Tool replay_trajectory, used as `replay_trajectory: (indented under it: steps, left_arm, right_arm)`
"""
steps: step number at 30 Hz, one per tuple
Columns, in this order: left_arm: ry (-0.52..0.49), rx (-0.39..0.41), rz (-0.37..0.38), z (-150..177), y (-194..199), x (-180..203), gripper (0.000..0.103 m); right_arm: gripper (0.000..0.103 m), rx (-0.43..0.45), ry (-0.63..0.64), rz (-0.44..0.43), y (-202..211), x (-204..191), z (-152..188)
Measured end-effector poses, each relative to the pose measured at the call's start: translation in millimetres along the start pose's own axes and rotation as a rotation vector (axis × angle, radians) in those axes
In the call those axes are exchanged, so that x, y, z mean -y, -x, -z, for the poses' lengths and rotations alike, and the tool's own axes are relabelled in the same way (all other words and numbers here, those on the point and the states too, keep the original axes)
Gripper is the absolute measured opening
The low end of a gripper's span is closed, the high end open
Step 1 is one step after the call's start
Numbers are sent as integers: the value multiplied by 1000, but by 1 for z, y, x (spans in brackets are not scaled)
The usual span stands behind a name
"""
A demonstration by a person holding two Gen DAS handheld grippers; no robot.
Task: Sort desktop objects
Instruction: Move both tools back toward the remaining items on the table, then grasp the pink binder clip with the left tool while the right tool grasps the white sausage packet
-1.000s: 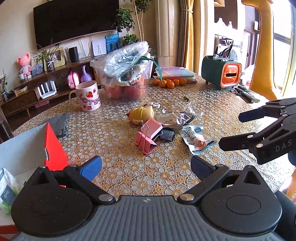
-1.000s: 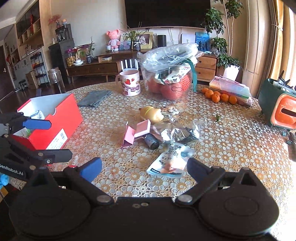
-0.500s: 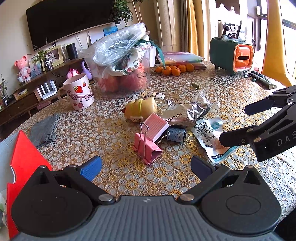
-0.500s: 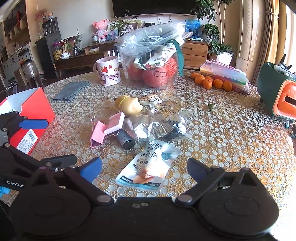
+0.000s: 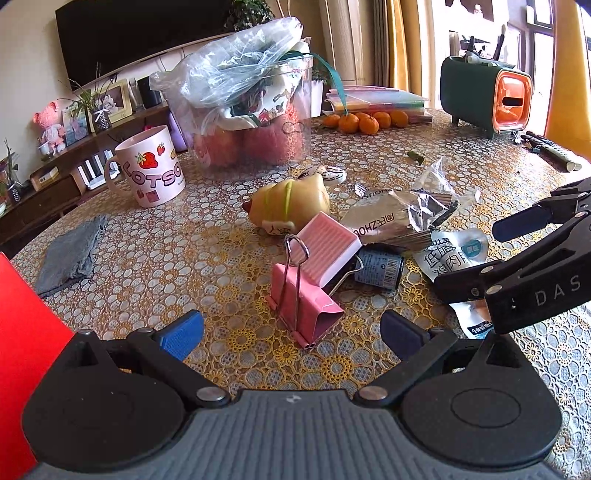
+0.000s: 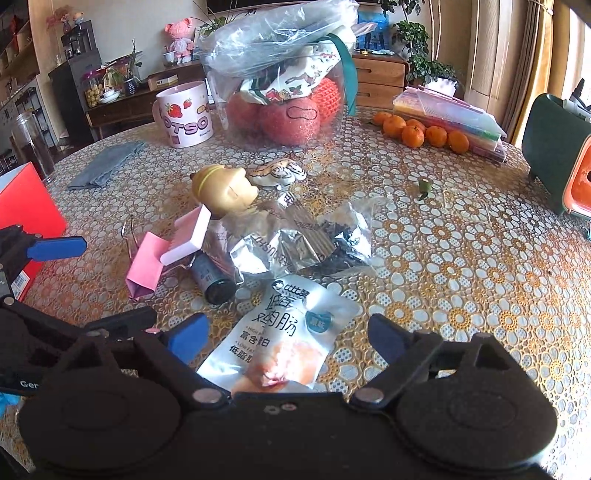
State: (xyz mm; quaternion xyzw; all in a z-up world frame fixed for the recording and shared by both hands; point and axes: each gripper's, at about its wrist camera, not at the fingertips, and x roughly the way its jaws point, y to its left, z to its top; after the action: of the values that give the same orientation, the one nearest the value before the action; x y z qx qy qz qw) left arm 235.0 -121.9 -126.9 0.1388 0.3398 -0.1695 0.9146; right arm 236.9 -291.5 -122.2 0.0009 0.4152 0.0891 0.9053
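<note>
My right tongs (image 6: 286,338) gape wide w/ nothing gripped, jaws just been closing a bit over the snack packet (image 6: 280,332) lying flat between them. Left tongs (image 5: 291,328) wide too, empty, pink binder clip (image 5: 303,288) just ahead. Risk: the packet is thin and slick, pads could skid or snag the lace cloth. The clip touches a pink eraser (image 5: 327,245) and a small battery (image 5: 380,267), so a grab may drag them. Crumpled foil bag (image 6: 295,240) mid-tabletop; red box (image 5: 26,332) at left edge.

Probably a home living room: wall television (image 5: 140,33), sideboard (image 6: 122,103) with knick-knacks, lace-patterned table (image 6: 461,258).
</note>
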Motion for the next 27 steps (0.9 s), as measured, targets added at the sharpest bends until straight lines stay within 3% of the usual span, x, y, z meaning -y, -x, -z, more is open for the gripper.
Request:
replay_trajectory:
  steps: [7,14,18,21,23,27]
  left_arm:
    - [-8,9,7,2,-8,1,102]
    - [-20,9,15,2,-14,2,94]
    - [-21,16,22,1,-17,2,92]
    - [-10,17,34,-1,-18,2,84]
    - [5,12,42,-3,-19,0,74]
    - [14,6,40,-6,-20,0,62]
  right_arm:
    - [87,-26,-10,14,-10,1,0]
    - [85,-41,-9,24,-17,-2,-3]
    - [78,-36,1,28,-17,-2,-2]
    - [70,-29,6,38,-16,-1,-2]
    - [65,-25,16,43,-14,1,-1]
    - [64,-17,20,37,-12,3,1]
